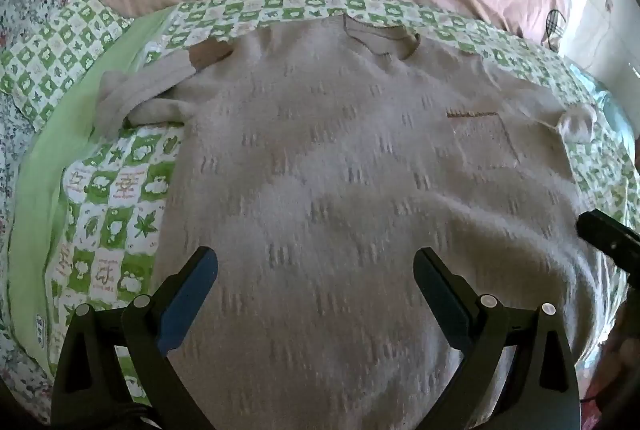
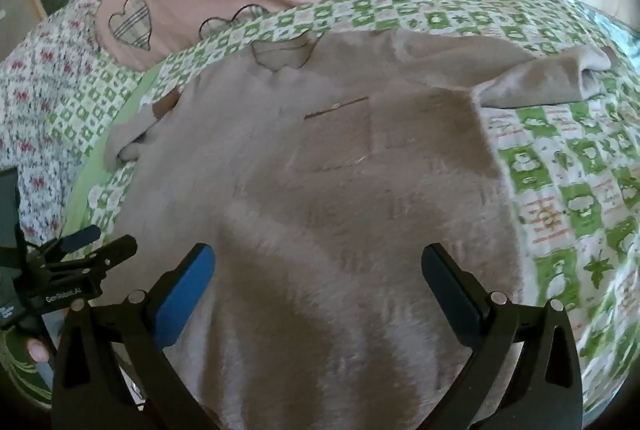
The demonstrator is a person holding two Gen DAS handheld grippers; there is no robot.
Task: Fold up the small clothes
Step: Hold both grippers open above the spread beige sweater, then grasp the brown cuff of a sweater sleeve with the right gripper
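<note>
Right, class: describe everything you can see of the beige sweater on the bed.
The beige sweater is a soft, fuzzy-looking knit with a round neckline, a square chest pocket and faint dash patterning. It lies spread flat, front up, on the green checked cover, both sleeves bunched at its sides. Nothing grips it.

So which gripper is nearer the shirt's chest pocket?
Right. The pocket sits up and slightly left of the open right gripper. In the left wrist view, the pocket lies further off, to the upper right of the open left gripper.
</note>
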